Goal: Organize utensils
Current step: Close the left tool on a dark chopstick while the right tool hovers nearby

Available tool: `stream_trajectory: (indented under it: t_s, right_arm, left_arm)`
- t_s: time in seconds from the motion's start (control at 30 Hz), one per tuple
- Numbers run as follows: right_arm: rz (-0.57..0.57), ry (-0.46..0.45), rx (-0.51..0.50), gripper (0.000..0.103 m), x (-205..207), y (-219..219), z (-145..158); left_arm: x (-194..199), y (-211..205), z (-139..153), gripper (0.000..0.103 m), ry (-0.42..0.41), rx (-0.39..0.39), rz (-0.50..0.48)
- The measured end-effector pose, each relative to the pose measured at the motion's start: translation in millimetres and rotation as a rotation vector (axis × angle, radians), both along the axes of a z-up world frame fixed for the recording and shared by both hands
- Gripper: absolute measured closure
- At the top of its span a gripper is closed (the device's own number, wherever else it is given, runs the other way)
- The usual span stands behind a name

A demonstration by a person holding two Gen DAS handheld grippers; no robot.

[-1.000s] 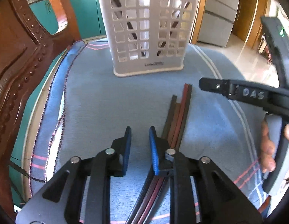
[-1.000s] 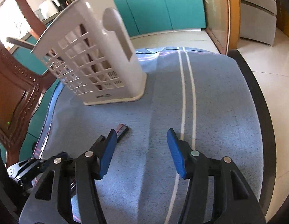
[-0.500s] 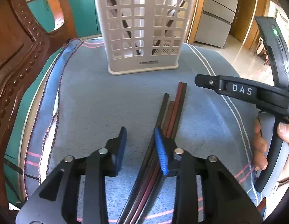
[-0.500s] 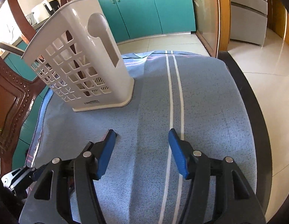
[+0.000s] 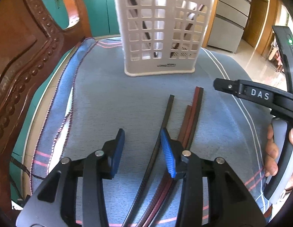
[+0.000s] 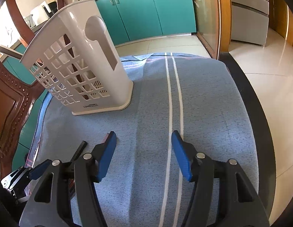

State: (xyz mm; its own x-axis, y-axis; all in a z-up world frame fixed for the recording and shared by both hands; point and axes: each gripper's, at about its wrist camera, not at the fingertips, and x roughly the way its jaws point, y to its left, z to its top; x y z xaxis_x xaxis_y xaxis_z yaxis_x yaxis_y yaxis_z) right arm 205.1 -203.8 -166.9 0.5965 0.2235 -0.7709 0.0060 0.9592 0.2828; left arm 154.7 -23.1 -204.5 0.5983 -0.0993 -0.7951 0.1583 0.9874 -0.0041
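Lying on the blue striped cloth (image 5: 112, 102) are four long dark chopsticks (image 5: 191, 113), one black stick (image 5: 168, 113) apart from three. Behind stands one white slotted plastic basket (image 5: 161, 36). Left gripper (image 5: 142, 149) and right gripper (image 6: 144, 157) both gape, holding nothing.

Daylight is strong and warm through both my cameras. Ahead of my right jaws the glossy cream tiled floor (image 6: 269, 60) throws back a pale glare. Ahead of my left jaws the white slotted plastic utensil basket (image 5: 161, 32) is slightly smeared, its top edge washed out by backlight. My left fingers (image 5: 168, 151) drop only soft, short shadows on the blue woven tablecloth (image 5: 112, 104). Fisheye bending curves the long dark chopsticks (image 5: 166, 117) and blackens every corner.
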Motion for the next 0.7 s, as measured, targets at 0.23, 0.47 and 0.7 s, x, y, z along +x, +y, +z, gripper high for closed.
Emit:
stream_trajectory:
  t_s: [0.23,0.47,0.7]
  right_arm:
    - [-0.004,0.002,-0.002,0.043,0.1,-2.9,0.0]
    - [-0.002,0.003,-0.008,0.039,0.7,-0.3,-0.4]
    - [-0.003,0.003,-0.015,0.039,0.9,2.0,-1.1]
  left_arm:
    - [-0.8,11.2,1.1,0.062,-0.003,-0.014,0.026]
    - [-2.4,9.7,1.3,0.062,-0.005,-0.025,0.016]
    - [-4.1,12.0,1.4,0.063,-0.014,0.000,0.049]
